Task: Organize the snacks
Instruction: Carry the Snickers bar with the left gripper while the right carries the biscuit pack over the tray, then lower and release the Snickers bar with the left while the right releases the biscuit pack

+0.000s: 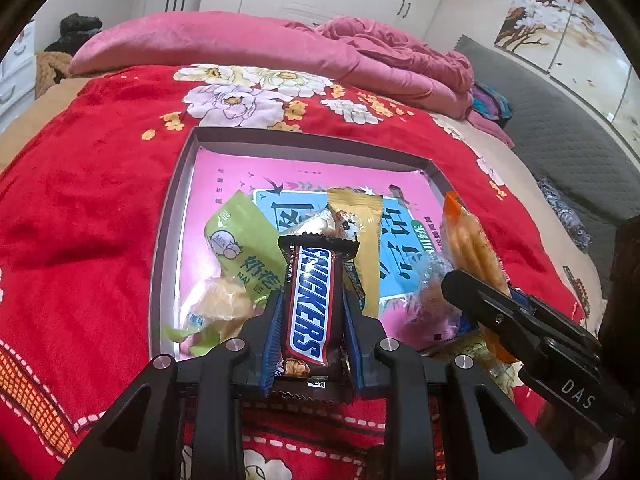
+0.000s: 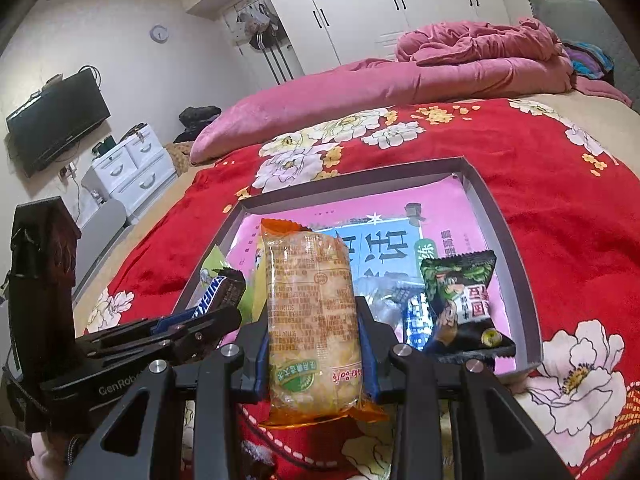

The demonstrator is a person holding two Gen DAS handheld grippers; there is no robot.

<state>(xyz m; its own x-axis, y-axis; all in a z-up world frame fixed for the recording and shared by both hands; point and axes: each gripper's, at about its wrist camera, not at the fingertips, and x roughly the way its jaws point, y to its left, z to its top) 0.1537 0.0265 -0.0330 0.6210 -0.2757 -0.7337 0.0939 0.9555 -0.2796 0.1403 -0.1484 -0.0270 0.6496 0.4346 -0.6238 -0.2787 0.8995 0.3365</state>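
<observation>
My left gripper (image 1: 310,304) is shut on a Snickers bar (image 1: 310,300) and holds it over the near edge of a shallow grey box (image 1: 168,224) with a pink lining. In the box lie a green milk-candy packet (image 1: 244,248), a gold packet (image 1: 360,224) and a pale wrapped sweet (image 1: 222,300). My right gripper (image 2: 312,320) is shut on an orange-ended rice cracker pack (image 2: 312,312), also over the box's near edge (image 2: 520,264). A dark green snack packet (image 2: 464,296) lies in the box at its right. The Snickers bar (image 2: 220,292) and left gripper show at the left there.
The box sits on a red flowered blanket (image 1: 88,220) on a bed. A pink quilt (image 1: 240,44) is bunched at the far side. White wardrobes (image 2: 360,8), a white drawer unit (image 2: 128,168) and a wall TV (image 2: 56,120) stand beyond the bed.
</observation>
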